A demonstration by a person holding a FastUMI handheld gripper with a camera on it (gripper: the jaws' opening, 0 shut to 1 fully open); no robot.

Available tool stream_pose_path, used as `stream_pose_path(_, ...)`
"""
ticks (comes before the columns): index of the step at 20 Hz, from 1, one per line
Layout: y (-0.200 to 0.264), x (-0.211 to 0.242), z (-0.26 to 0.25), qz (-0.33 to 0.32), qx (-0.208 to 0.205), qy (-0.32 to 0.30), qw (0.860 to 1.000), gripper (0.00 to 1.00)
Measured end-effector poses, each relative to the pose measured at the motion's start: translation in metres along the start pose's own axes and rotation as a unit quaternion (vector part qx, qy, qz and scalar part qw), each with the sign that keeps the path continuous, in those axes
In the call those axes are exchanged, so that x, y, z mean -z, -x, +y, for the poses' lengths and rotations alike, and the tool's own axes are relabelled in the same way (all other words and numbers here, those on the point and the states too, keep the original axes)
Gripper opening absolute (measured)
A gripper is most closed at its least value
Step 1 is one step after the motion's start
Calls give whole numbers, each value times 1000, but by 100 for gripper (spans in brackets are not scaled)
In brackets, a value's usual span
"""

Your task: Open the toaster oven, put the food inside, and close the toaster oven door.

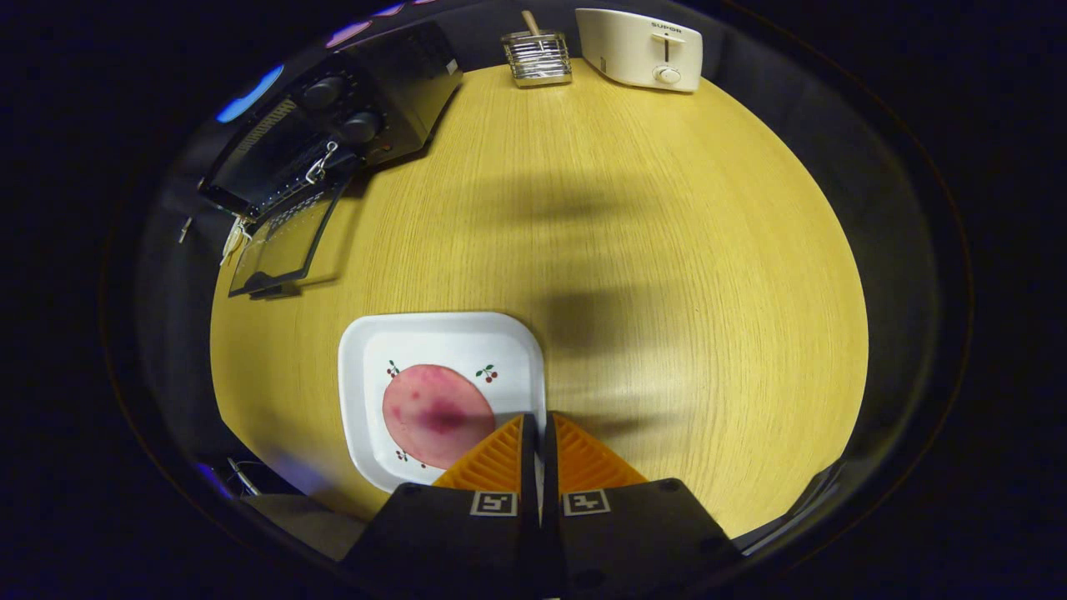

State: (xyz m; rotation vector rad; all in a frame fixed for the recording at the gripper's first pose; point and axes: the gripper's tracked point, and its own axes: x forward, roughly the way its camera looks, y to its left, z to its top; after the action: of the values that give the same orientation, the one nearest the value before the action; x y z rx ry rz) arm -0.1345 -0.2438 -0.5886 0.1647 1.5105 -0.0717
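While the door hangs open: the toaster oven (350, 125) sits at the far left corner of the table (667, 250), its glass door (283, 242) dropped down toward the near side, so the opening step looks done.

Step in hand: fetching the food, by my reading; nothing has gone into the oven as far as the dark cavity lets me tell.

Food: a round pink slice (433, 414), likely ham or sausage, lies flat on a white square plate (442, 333) near the near edge of the table, left of centre.

Gripper: the gripper (538, 429) has its fingers brought together with barely a slit between them and holds nothing; the tips sit over the plate's right rim, just beside the slice's right edge.

Next move: the fingers would need to part, shift left over the slice and come down to pinch one edge. A thin flat slice gives little to grab, so a low angle against the plate seems called for.

After that: carry it across to the far left corner, over the lowered door, and into the oven.

Other things: a white toaster (642, 48) and a small wire holder (538, 57) stand along the far edge, well apart from the work.
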Motion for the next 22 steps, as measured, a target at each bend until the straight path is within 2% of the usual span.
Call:
stream_pose_path(4, 0, 0, 1, 20, -53, -29, 998, 6)
stream_pose_path(8, 3, 0, 7, 33, -148, -79, 985, 5)
stream_pose_path(10, 9, -4, 11, 27, -197, -132, 971, 5)
stream_pose_path(12, 21, -7, 13, 19, -239, -207, 949, 5)
stream_pose_path(17, 41, -4, 16, -30, -274, -296, 914, 5)
stream_pose_path(22, 71, -22, 78, -85, -284, -374, 879, 5)
